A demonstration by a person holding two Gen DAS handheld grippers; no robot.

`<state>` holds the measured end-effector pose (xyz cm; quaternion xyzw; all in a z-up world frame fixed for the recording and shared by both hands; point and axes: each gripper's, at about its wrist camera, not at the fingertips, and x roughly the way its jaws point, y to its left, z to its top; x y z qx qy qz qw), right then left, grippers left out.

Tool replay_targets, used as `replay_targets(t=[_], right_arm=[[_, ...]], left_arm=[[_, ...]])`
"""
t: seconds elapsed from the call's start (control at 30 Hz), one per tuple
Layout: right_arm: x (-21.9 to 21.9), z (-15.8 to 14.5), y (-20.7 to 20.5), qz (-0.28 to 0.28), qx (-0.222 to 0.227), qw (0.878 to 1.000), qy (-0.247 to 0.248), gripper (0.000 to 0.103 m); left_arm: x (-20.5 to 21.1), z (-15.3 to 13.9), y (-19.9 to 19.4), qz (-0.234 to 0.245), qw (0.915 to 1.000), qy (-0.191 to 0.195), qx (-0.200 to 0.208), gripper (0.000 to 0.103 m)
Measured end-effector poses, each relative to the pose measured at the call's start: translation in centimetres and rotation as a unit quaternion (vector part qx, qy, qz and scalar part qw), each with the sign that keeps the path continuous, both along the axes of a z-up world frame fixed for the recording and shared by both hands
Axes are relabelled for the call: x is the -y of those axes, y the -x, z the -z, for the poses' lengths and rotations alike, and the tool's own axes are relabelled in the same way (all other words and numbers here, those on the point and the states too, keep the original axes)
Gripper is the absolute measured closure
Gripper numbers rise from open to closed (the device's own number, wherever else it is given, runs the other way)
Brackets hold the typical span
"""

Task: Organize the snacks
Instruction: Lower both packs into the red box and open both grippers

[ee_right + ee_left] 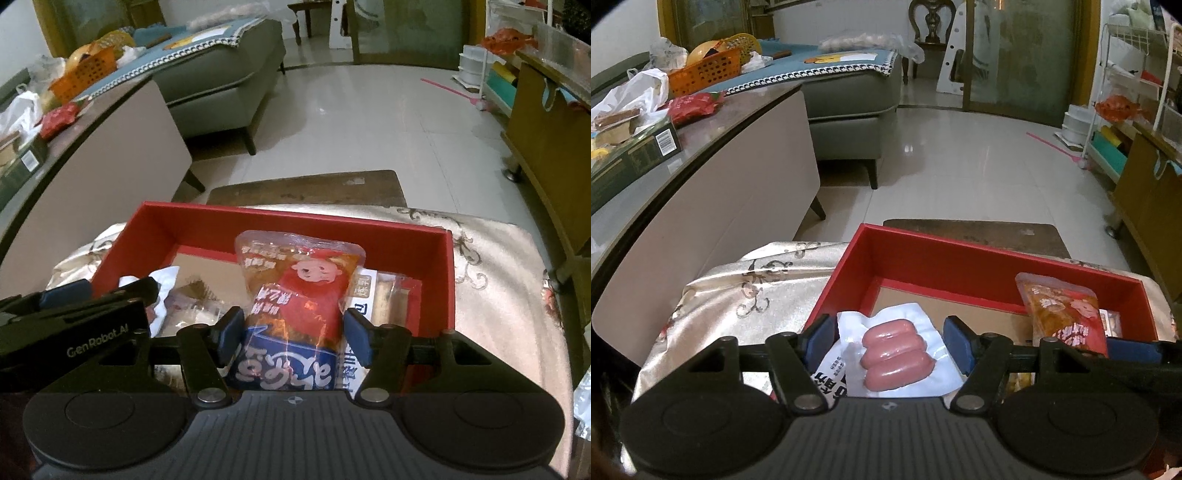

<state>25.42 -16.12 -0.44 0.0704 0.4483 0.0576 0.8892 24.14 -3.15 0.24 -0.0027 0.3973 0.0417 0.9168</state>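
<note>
My left tongs (890, 341) gape around the sausage pack (895, 356) over the red box (997, 258); my right tongs (291, 332) straddle the orange snack bag (299, 280), grip unclear, its base hidden.

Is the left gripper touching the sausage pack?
Cannot tell. In the left wrist view the left gripper straddles the sausage pack, jaws wide, but pad edges overlap its white wrapper.

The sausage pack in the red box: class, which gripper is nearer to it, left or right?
Left. The left gripper straddles the sausage pack, its jaws open either side. The right gripper sits further right, around the orange snack bag.
</note>
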Motion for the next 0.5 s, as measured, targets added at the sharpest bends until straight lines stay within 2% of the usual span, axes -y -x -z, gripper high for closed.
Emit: replay_targets(t=[0.33, 0.5], right_arm=[[0.3, -0.2, 0.1, 0.006, 0.008, 1.000, 0.003, 0.034], [0.3, -0.9, 0.4, 0.010, 0.024, 1.000, 0.016, 0.032]], left_arm=[[0.1, -0.5, 0.2, -0.001, 1.0000, 0.000, 0.002, 0.042], [-0.1, -1.3, 0.5, -0.002, 0.9999, 0.001, 0.013, 0.037]])
